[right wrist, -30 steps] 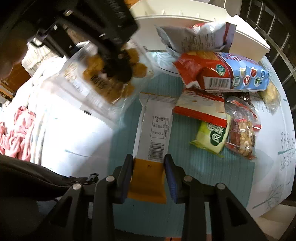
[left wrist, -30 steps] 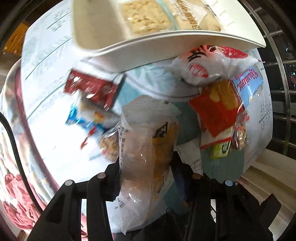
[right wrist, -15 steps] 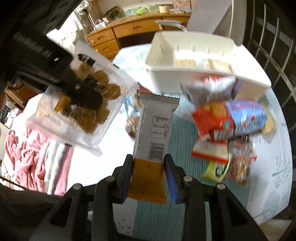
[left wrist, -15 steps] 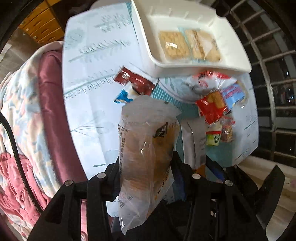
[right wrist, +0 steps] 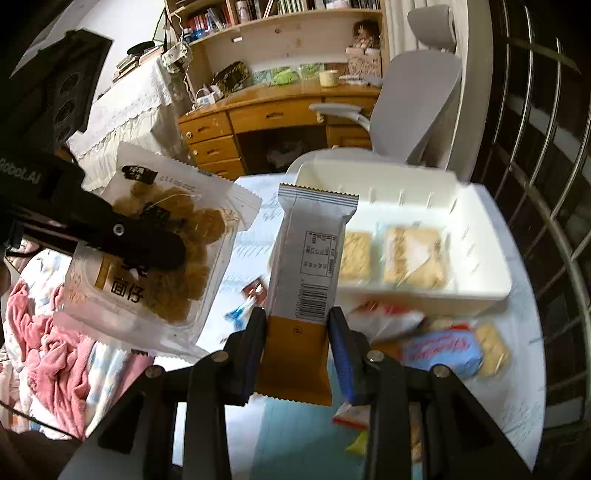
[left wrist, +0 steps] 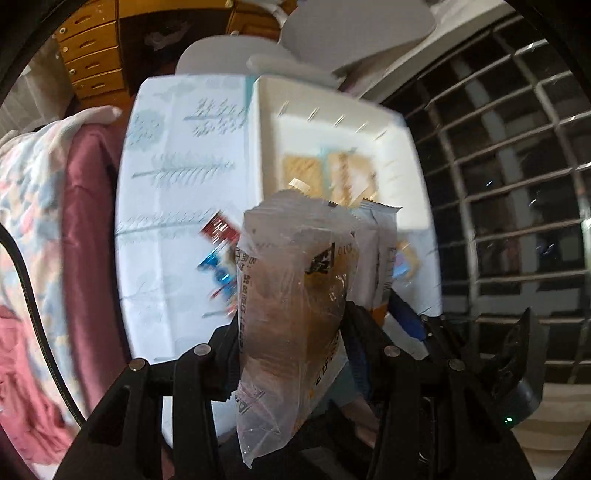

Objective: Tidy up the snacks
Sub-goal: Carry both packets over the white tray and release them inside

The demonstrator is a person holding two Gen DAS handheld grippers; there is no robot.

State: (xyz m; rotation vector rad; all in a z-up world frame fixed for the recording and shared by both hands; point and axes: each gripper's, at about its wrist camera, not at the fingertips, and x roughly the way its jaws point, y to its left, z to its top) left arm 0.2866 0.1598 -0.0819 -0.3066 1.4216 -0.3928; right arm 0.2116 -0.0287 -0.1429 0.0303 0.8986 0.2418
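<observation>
Above the worktop [right wrist: 517, 384], you now hold both packets lifted: left gripper [left wrist: 291, 332] jaws clamp cookie bag [left wrist: 291, 295], right gripper [right wrist: 297, 347] jaws clamp wafer packet [right wrist: 310, 266]; white bin [right wrist: 480, 291] next.

Home bedroom-study — wooden desk [right wrist: 273, 114], bookshelf [right wrist: 280, 14], office chair [right wrist: 417, 107], blankets [right wrist: 59, 354].

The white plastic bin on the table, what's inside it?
Inside the white plastic bin lie two clear-wrapped cracker packs side by side. The grey-and-orange wrapper held in front hides the bin's left part.
</observation>
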